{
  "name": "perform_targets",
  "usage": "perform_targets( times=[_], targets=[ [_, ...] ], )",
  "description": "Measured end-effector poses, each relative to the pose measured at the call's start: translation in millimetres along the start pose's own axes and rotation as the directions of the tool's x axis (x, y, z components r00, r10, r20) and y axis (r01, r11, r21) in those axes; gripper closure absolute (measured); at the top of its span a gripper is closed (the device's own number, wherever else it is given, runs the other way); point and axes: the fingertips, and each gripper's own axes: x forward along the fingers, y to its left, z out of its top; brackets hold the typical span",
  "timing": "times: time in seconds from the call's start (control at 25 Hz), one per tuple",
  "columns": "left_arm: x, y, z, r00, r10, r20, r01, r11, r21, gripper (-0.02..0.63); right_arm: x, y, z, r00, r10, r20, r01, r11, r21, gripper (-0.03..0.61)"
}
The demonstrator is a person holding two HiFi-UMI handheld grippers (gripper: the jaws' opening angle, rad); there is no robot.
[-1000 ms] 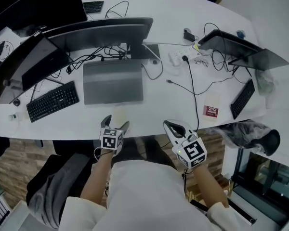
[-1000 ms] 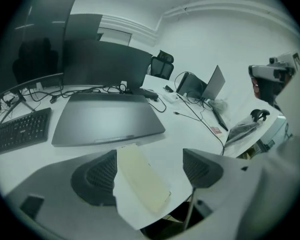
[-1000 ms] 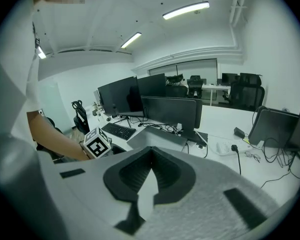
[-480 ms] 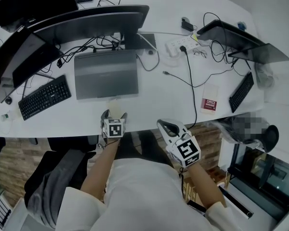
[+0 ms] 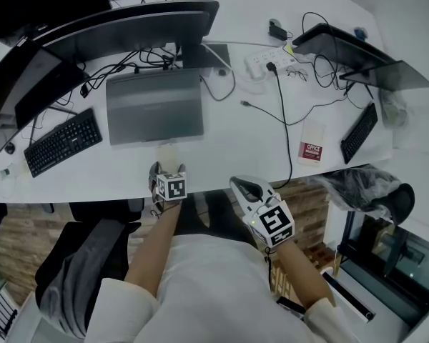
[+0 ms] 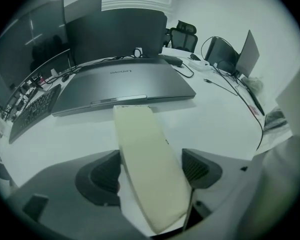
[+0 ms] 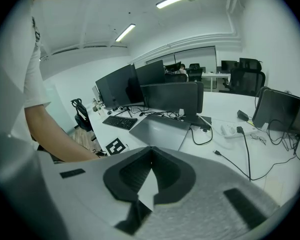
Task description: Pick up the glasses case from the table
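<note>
Looking down from the head view, we have the closed grey laptop flat on the white table. Just off its near edge lies the pale glasses case, running from the laptop toward the person. The left gripper is right on it — jaws reaching in from the person's side, one along each long side of the case. The right gripper hangs to the right of the laptop, at the table's near edge and well apart from the case.

Over to the left gripper view: the cream case runs straight up the middle. Its far end stops just short of the laptop's front edge, and its near end sits between the two dark pads. One pad meets its left side, the other sits against its right — jaws clamped on the case. Whether it has left the table I cannot tell.

Now the right gripper view: the right gripper has its jaw tips together, only a thin pale sliver showing between the pads lower down, nothing held. Beyond them the laptop shows again, with a black keyboard to its left and the person's forearm reaching in.
</note>
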Motion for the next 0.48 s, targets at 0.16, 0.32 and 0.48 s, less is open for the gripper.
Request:
perform_targets(
  times=[0.16, 0.32, 0.48],
  targets=[
    [-3.3, 8.1, 0.8, 1.0, -0.005, 0.014, 0.006, 0.999, -0.051, 0.29, -0.4, 2.7, -1.5, 1.0, 0.009, -0.006, -0.009, 1.0, -0.008, 0.58],
    [-7.0, 7.4, 1.0, 0.998, -0.048, 0.031, 0.049, 0.997, -0.059, 0.295, -3.0, 3.1, 2.0, 1.0, 0.012, 0.001, -0.011, 1.0, -0.018, 0.58],
    [-15.5, 4.3, 2.4, 0.995, -0.078, 0.058, 0.082, 0.995, -0.059, 0.295, -6.6, 4.5, 4.5, 1.0, 0.017, 0.007, -0.016, 1.0, -0.025, 0.58]
  ],
)
